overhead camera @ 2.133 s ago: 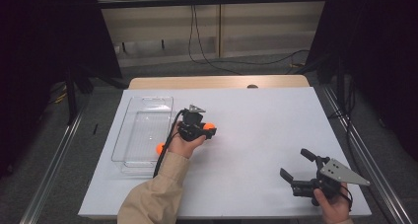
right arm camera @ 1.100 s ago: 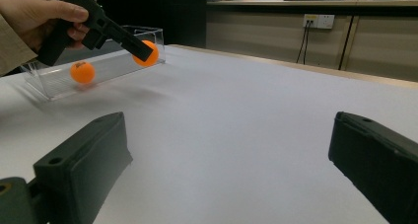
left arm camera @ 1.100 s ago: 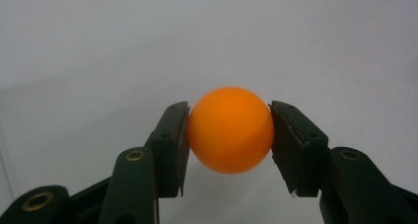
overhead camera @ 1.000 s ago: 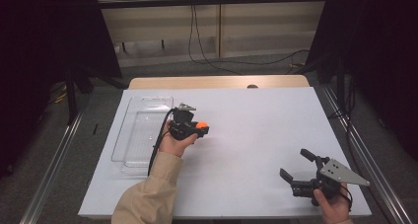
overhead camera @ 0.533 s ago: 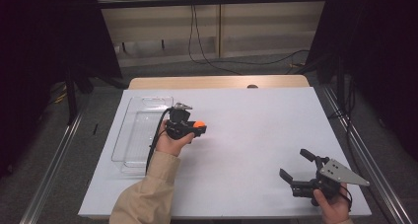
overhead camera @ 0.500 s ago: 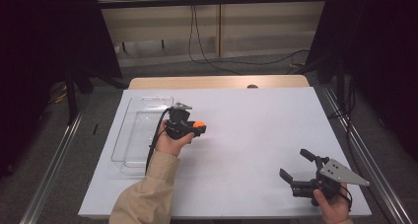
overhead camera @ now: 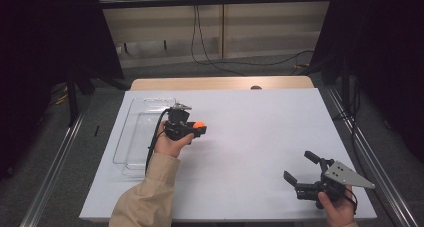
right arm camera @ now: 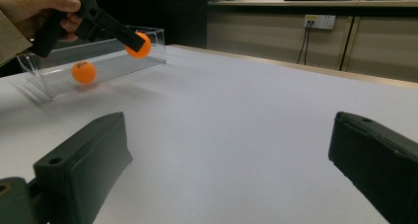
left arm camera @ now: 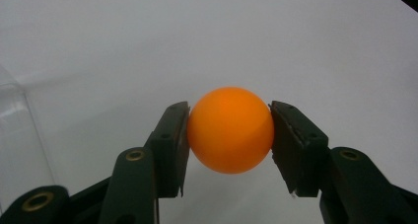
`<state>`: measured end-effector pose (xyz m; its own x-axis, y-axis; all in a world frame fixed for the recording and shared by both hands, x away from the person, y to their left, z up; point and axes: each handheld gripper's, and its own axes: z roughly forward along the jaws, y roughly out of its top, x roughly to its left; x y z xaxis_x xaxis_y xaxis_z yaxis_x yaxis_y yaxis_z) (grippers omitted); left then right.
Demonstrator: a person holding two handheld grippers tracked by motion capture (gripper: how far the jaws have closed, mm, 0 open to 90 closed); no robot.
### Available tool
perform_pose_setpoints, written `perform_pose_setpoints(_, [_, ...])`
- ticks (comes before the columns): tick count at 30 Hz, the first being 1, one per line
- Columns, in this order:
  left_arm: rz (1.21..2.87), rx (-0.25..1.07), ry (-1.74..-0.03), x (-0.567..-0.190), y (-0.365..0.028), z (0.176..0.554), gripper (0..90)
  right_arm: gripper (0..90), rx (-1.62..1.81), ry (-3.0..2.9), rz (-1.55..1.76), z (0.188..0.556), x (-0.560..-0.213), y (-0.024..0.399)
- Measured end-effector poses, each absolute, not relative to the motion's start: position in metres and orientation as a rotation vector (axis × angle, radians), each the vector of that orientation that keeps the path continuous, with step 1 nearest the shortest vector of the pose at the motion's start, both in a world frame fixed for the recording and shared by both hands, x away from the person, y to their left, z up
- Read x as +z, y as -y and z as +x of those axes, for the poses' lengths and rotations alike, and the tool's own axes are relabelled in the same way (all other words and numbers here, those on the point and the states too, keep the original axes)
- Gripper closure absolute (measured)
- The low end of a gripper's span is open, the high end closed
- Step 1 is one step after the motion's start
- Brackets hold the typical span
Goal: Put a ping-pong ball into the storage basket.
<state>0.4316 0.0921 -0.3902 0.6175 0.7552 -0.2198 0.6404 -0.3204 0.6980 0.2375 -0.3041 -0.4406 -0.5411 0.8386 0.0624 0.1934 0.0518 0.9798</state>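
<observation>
- Spanning the middle of the high view, the white worktop (overhead camera: 250, 137) carries a clear plastic tray (overhead camera: 131, 152) along its left part, long axis running from the near edge toward the far edge.
- Sitting just left of the left tongs (overhead camera: 199, 129) in that view, the tray is the likely goal, so the coming move seems to turn on this: the carried ball has to travel leftward in the frame and over the tray's near wall before it can go down.
- Hovering above bare worktop right of the tray, the left tongs point to the right of the frame, away from the tray; the hand (overhead camera: 169, 143) would need to swing them back.
- Resting at the lower right of the high view, the right tongs (overhead camera: 298, 174) are spread wide with nothing between them, well apart from tray and ball, so the left hand is far the nearer.
- Lying squarely between the left tongs' pads, the orange ball (left arm camera: 230, 130) is pinched on both sides, clear of the surface.
- Waiting inside the tray, at the upper left of the right gripper view, a second orange ball (right arm camera: 83, 72) lies on its floor.
</observation>
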Motion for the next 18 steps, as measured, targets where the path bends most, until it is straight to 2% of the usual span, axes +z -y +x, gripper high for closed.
perform_pose_setpoints(18, [2.035,0.180,-1.097,-0.3810,-0.0983,0.4309,50.9,1.2,1.526,-1.790,1.033,0.2376,-0.4406,0.3037])
